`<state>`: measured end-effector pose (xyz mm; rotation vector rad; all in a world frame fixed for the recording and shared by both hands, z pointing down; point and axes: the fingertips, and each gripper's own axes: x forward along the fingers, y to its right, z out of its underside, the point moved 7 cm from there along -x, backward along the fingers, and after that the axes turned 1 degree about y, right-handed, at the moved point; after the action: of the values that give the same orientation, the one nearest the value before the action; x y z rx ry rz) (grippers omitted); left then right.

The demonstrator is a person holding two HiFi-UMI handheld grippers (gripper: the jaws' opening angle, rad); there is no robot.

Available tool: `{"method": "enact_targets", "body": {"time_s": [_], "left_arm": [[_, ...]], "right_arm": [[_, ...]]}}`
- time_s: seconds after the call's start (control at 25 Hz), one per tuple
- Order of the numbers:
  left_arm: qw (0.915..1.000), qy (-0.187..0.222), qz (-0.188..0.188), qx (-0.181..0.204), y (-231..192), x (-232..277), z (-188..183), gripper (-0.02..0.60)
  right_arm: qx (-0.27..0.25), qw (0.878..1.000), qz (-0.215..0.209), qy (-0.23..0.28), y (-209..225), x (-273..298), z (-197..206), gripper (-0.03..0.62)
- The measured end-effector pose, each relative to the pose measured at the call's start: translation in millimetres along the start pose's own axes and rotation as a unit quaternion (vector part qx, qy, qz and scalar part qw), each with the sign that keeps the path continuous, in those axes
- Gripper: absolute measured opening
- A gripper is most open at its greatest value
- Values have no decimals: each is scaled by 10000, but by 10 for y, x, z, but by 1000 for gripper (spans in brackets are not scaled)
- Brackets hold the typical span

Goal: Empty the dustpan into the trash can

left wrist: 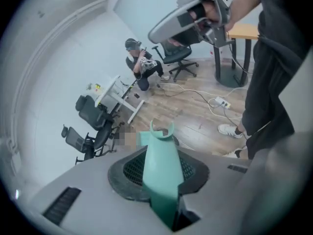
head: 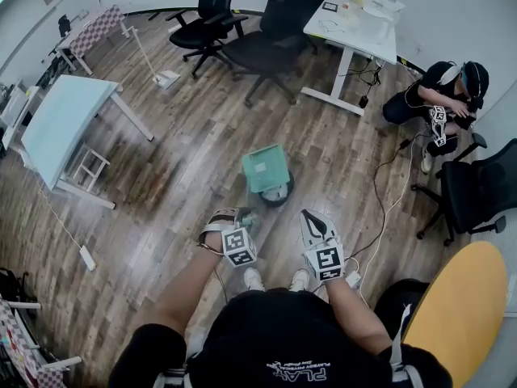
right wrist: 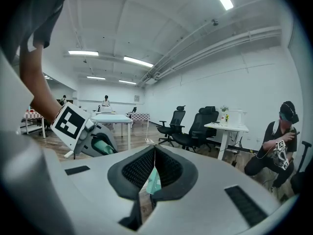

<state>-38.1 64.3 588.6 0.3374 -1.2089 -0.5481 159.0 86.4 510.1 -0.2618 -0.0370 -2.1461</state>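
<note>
While left tongs (head: 241,216) clamp teal dustpan (head: 265,170) by handle, I see pan held over black trash can (head: 279,195) on floor (head: 178,176); right tongs (head: 310,216) closed, empty, alongside.

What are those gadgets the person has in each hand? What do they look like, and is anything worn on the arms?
The left gripper and right gripper are pale grey plastic tongs that taper to two jaws. Each carries a cube printed with black-and-white square markers. The jaw pads are black with a fine mesh texture. The person wears a black short-sleeved top, so nothing covers the forearms.
</note>
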Motion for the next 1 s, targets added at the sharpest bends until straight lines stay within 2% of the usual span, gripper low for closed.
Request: {"method": "enact_targets", "body": {"time_s": [0.16,0.24,0.32,0.52,0.72,0.84,1.0], "left_arm": [[9963,152,-193,-819,-223,-57,190,100],[9907,219,-310,-1308,-325,-82,313,98],[9814,274,-457,-1845,-430,-107,460,98],[9465,306,-837,-3103,-648,-173,886,98],[9064,365,-962,-4096,-765,-222,1281,98],[8827,403,-1028,-4568,-797,-297,1528,98],[8636,424,-1134,-4894,-845,-373,1739,98]], "right_arm": [[-50,10000,-66,-9,-67,100,-36,25],[-81,9999,-110,6,-116,175,-47,25],[-121,9998,-146,27,-169,260,-83,25],[-213,9995,-248,32,-302,476,-165,25],[-277,9991,-306,-49,-446,693,-187,25],[-305,9990,-309,-56,-575,830,-217,25],[-319,9992,-255,-42,-689,1001,-265,25]]}}
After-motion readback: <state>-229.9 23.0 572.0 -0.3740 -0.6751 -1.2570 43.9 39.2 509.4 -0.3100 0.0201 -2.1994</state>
